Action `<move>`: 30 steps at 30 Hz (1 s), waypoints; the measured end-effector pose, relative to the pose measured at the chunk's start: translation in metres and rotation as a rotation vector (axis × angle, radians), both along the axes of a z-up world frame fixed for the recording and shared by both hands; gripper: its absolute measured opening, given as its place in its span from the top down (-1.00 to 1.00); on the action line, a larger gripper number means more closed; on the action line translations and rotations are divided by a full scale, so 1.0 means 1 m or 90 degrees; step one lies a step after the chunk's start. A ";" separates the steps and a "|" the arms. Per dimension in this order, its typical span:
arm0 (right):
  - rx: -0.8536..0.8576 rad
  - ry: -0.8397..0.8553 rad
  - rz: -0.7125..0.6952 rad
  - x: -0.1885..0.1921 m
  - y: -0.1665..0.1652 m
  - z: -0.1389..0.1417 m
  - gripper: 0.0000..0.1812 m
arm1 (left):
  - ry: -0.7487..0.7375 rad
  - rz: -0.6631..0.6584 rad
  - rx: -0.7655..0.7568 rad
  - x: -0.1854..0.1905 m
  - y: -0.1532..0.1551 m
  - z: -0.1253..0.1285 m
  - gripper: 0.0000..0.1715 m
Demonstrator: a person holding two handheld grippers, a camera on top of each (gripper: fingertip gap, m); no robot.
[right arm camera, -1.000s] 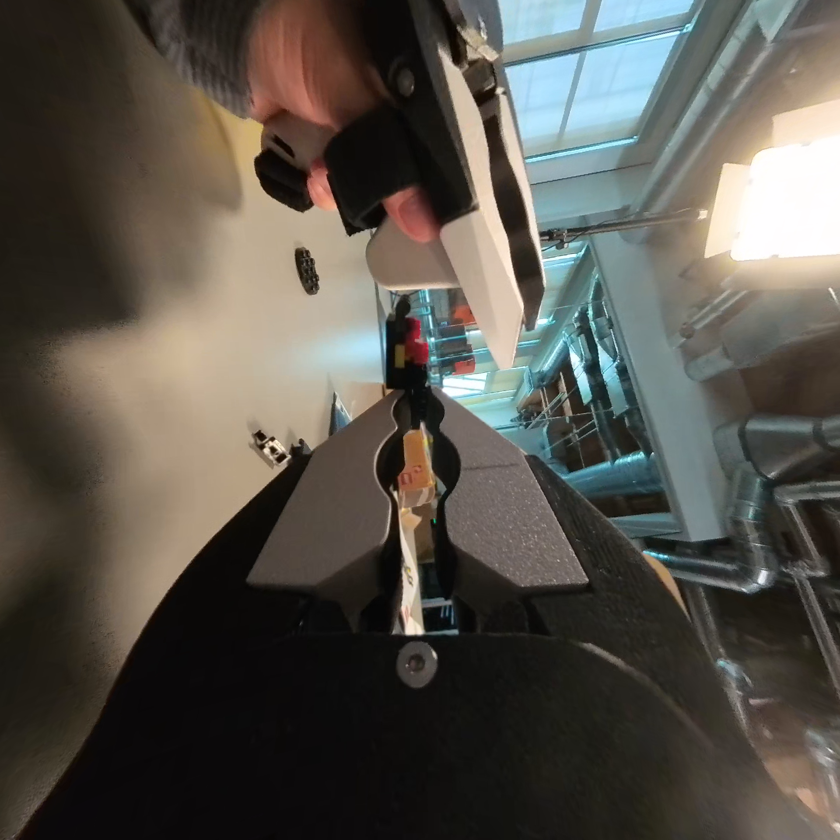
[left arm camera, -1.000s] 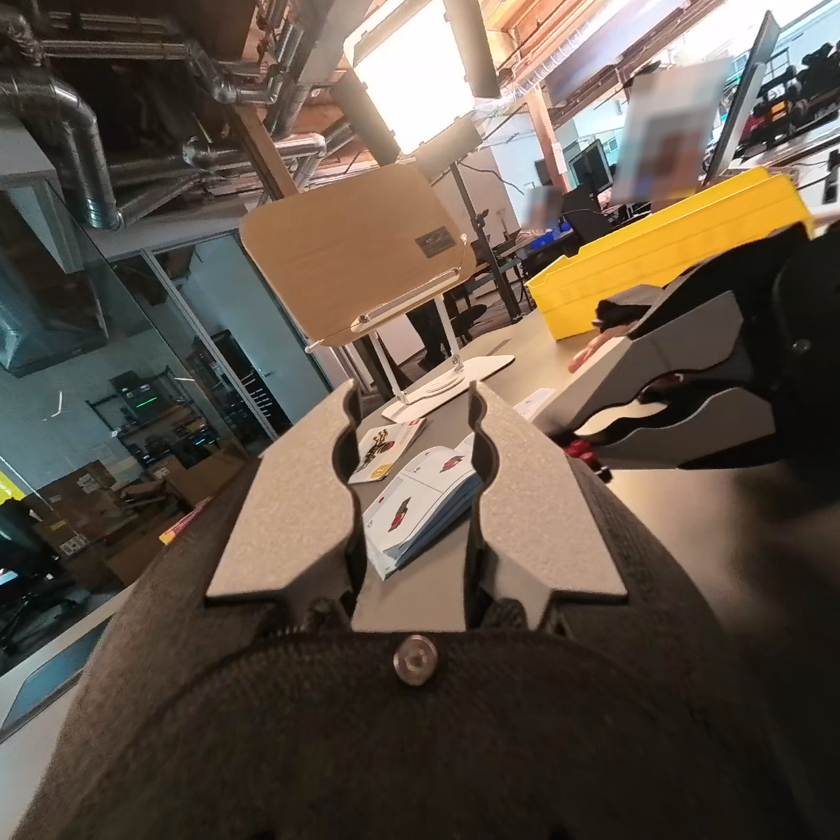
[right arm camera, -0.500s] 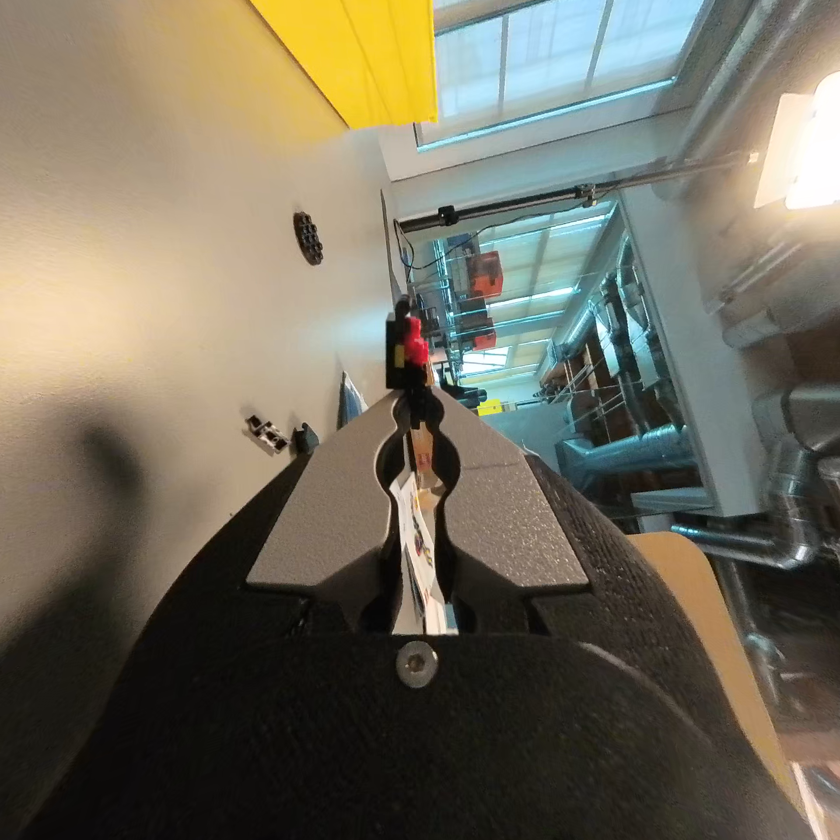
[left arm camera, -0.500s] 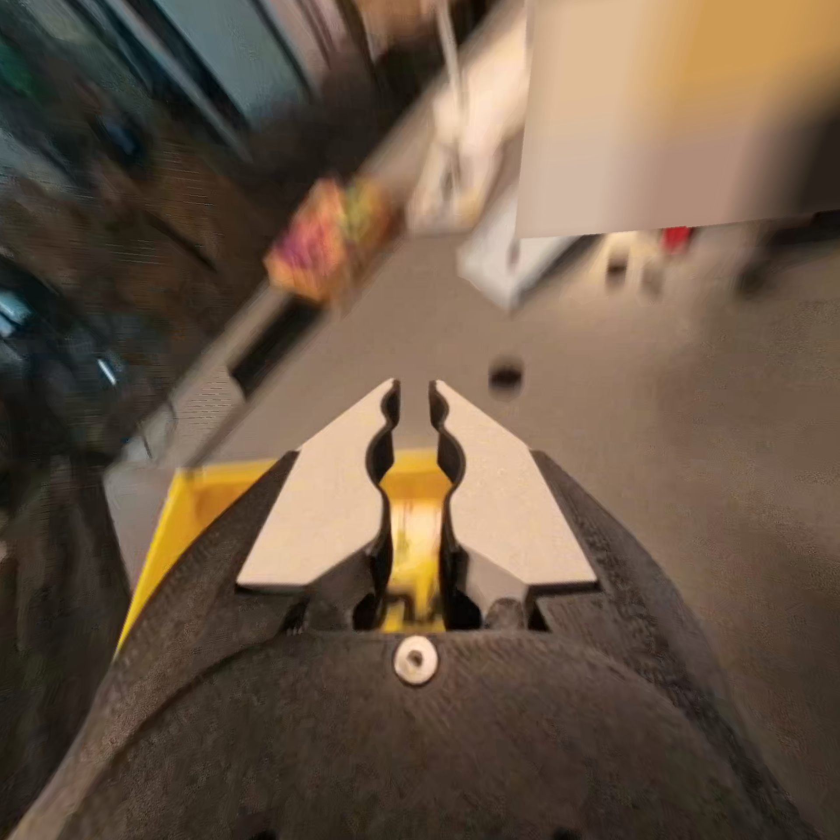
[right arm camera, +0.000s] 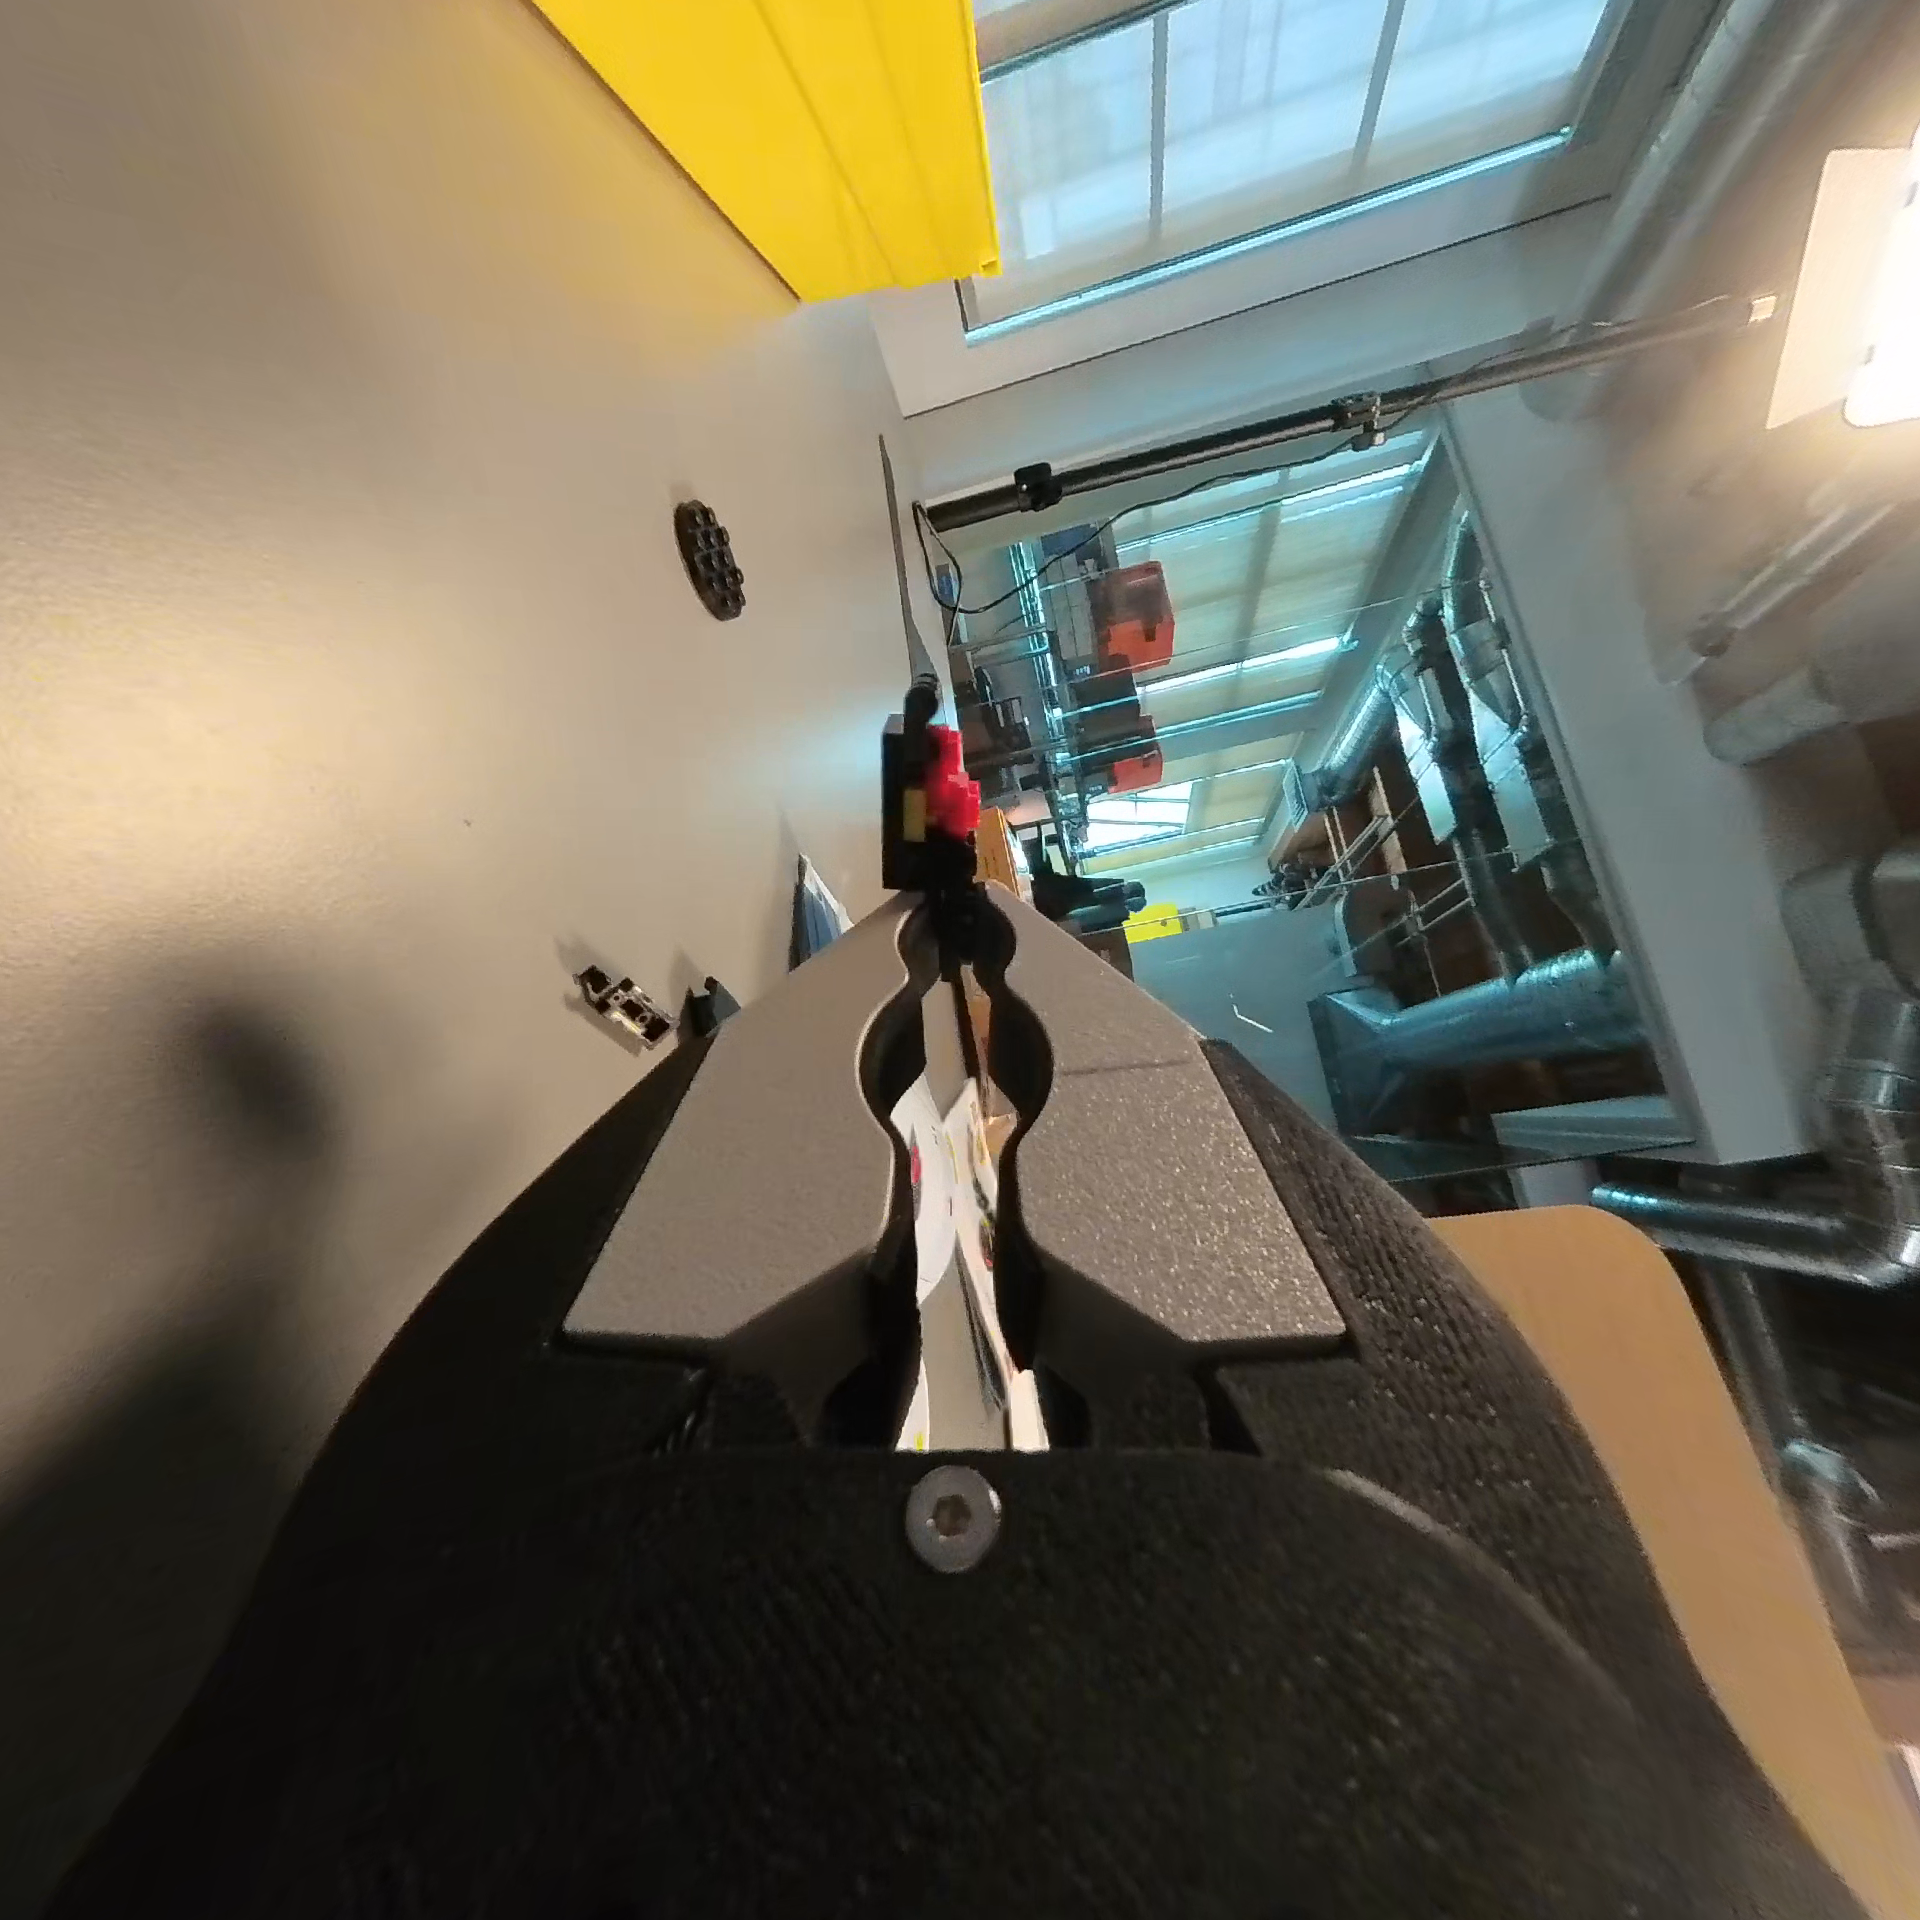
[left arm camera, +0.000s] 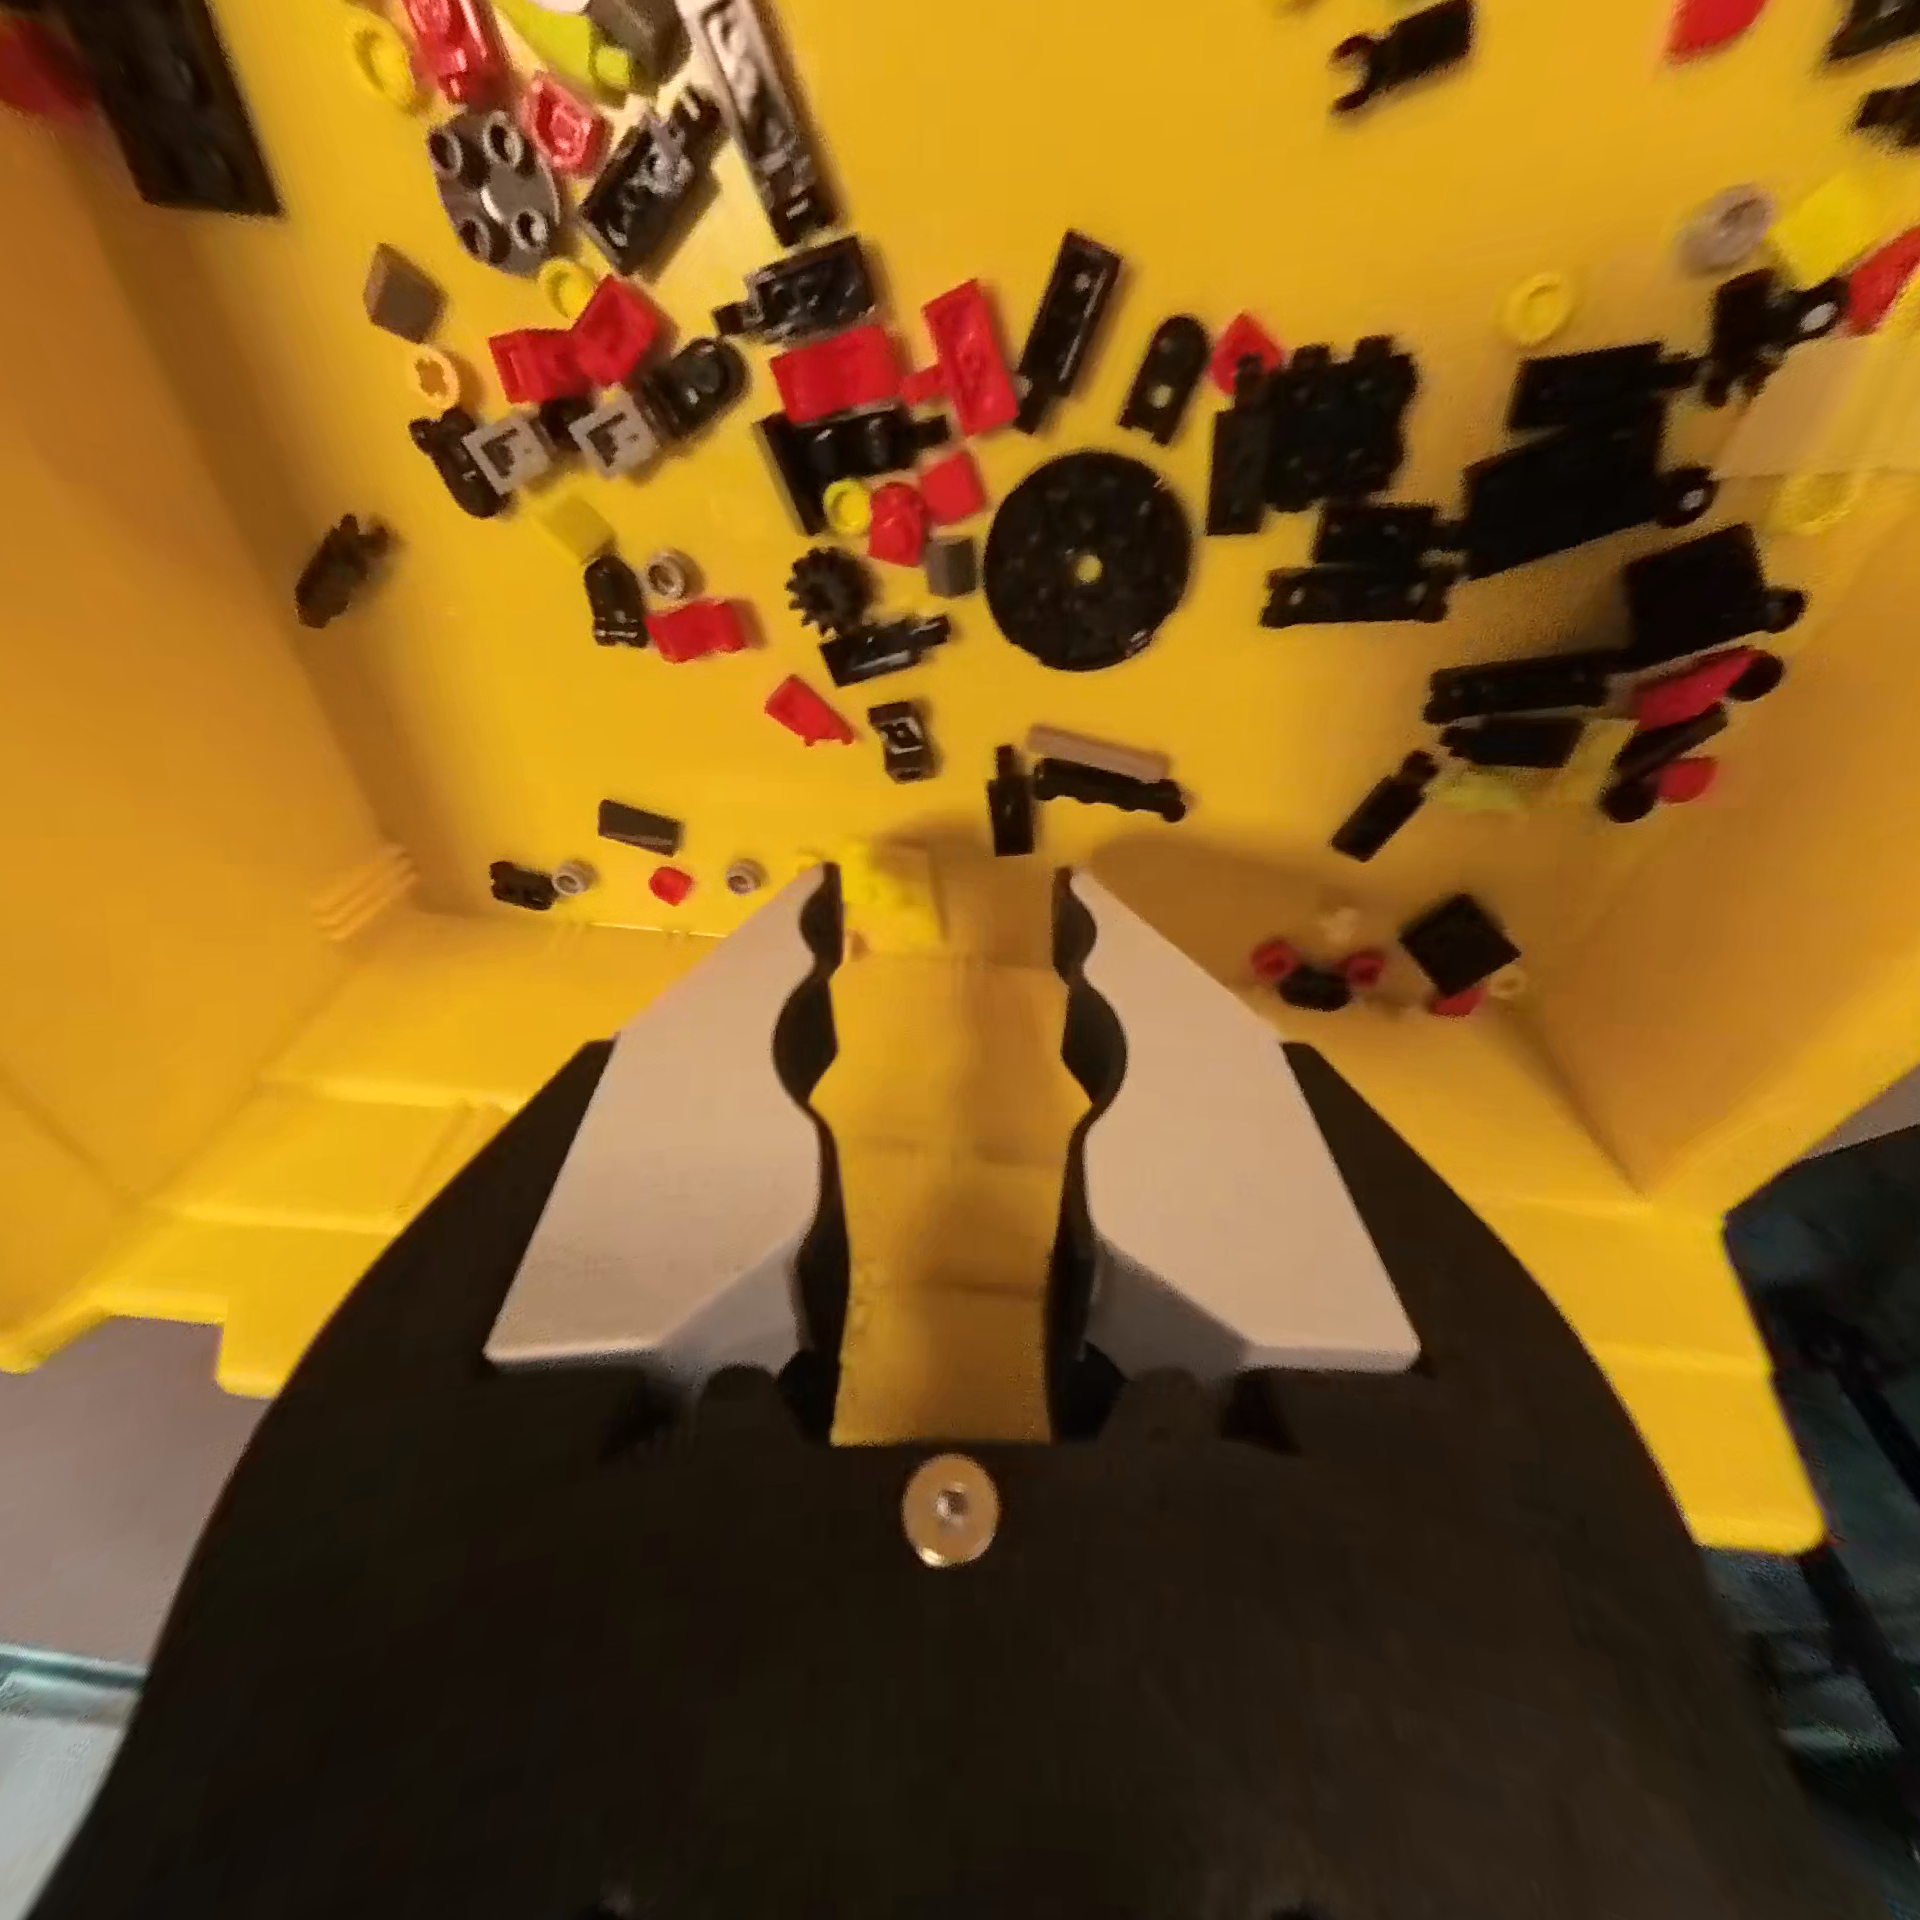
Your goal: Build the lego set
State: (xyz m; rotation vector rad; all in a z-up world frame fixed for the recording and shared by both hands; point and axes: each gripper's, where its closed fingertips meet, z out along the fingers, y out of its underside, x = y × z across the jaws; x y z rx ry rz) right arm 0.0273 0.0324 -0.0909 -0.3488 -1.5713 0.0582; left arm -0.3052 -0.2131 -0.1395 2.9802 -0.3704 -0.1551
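**A:** Where's the build?

**B:** Small black, red and yellow lego assembly (right arm camera: 928, 805) is pinched at the tips of my right gripper (right arm camera: 951, 914). Jaws pressed together on its lower black part; the rest sticks out past the tips. It's held off the grey table (right arm camera: 364, 623), touching nothing else.

**A:** Left one?

**B:** My left gripper (left arm camera: 943, 883) is spread, nothing between the fingers, touching nothing that I can see. It's pointed down into the yellow bin (left arm camera: 156, 831), tips over the near end of the bin floor.

**A:** What's under it?

**B:** A small yellow brick (left arm camera: 883, 894) lies just beside the left fingertip; contact can't be judged, the frame is a bit blurred. Farther in: a black round plate (left arm camera: 1086, 561) mid-floor, a black gear (left arm camera: 821, 592) to its left, a grey round plate (left arm camera: 497, 192) towards the far corner, and a scatter of red, black, grey and yellow loose pieces (left arm camera: 862, 384) across the rest.

**A:** Anything loose on the table?

**B:** In the right wrist view: a black studded round piece (right arm camera: 712, 561) lying well apart from the build, and a couple of small dark parts (right arm camera: 623, 1003) nearer the gripper. The bin's outer wall (right arm camera: 831, 135) shows at the table's far side. Printed booklet pages (right arm camera: 961, 1195) visible through the gap behind the closed fingers. A tan board (right arm camera: 1621, 1455) sits at the right edge.
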 end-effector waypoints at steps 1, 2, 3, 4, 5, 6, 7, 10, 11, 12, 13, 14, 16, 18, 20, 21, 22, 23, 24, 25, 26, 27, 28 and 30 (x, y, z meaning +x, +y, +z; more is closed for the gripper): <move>-0.002 -0.002 0.000 0.000 0.000 -0.001 0.97 | 0.001 -0.004 -0.015 -0.004 -0.001 -0.001 0.53; -0.004 -0.004 0.001 0.000 0.000 -0.001 0.97 | -0.001 -0.012 -0.028 -0.006 -0.003 -0.002 0.54; -0.007 -0.006 0.000 0.000 0.001 -0.002 0.97 | -0.007 -0.024 -0.038 -0.008 -0.004 -0.003 0.56; -0.010 -0.006 0.000 0.000 0.001 -0.002 0.97 | -0.013 -0.035 -0.043 -0.009 -0.005 -0.004 0.61; -0.014 -0.006 0.000 0.000 0.002 -0.002 0.97 | -0.022 -0.040 -0.047 -0.010 -0.005 -0.005 0.61; -0.019 -0.005 0.000 0.000 0.002 -0.002 0.97 | -0.036 -0.042 -0.044 -0.008 -0.004 -0.006 0.63; -0.024 -0.005 0.000 0.000 0.003 -0.002 0.97 | -0.043 -0.049 -0.039 -0.008 -0.003 -0.007 0.64; -0.031 -0.007 0.000 -0.001 0.004 -0.002 0.97 | -0.044 -0.082 -0.037 -0.008 -0.002 -0.012 0.65; -0.031 -0.008 0.000 -0.001 0.003 -0.003 0.97 | -0.042 -0.088 -0.040 -0.008 -0.002 -0.013 0.64; -0.030 -0.008 0.001 -0.001 0.003 -0.003 0.97 | -0.039 -0.091 -0.043 -0.009 -0.002 -0.014 0.62; -0.029 -0.010 0.001 -0.001 0.003 -0.003 0.97 | -0.037 -0.092 -0.047 -0.010 -0.002 -0.015 0.59; -0.028 -0.011 0.001 -0.001 0.003 -0.003 0.97 | -0.036 -0.094 -0.052 -0.010 -0.002 -0.015 0.58; -0.027 -0.011 0.001 -0.001 0.003 -0.004 0.98 | -0.034 -0.083 -0.069 -0.012 -0.004 -0.015 0.56; -0.027 -0.013 0.001 -0.001 0.002 -0.004 0.97 | -0.028 -0.073 -0.093 -0.014 -0.008 -0.015 0.56; -0.029 -0.013 0.002 -0.001 0.003 -0.004 0.97 | -0.018 -0.077 -0.115 -0.016 -0.011 -0.015 0.57; -0.031 -0.012 0.002 -0.001 0.003 -0.004 0.97 | -0.013 -0.082 -0.118 -0.017 -0.012 -0.015 0.57; -0.032 -0.012 0.003 0.000 0.003 -0.004 0.97 | -0.009 -0.083 -0.118 -0.017 -0.012 -0.016 0.59; -0.033 -0.012 0.003 0.000 0.002 -0.004 0.97 | -0.014 -0.075 -0.123 -0.016 -0.014 -0.016 0.69; -0.034 -0.012 0.005 0.000 0.002 -0.004 0.97 | -0.014 -0.070 -0.125 -0.015 -0.016 -0.015 0.75; -0.035 -0.011 0.007 0.000 0.001 -0.004 0.97 | -0.012 -0.075 -0.119 -0.016 -0.016 -0.016 0.75; -0.035 -0.011 0.009 -0.001 0.001 -0.004 0.97 | -0.009 -0.078 -0.111 -0.016 -0.015 -0.015 0.75; -0.036 -0.011 0.011 -0.001 0.001 -0.005 0.97 | -0.010 -0.083 -0.101 -0.015 -0.015 -0.015 0.75; -0.035 -0.012 0.014 -0.002 0.000 -0.005 0.98 | -0.012 -0.090 -0.087 -0.013 -0.013 -0.015 0.75; -0.032 -0.009 0.021 -0.003 -0.002 -0.005 0.98 | 0.000 -0.087 -0.062 -0.013 -0.011 -0.012 0.75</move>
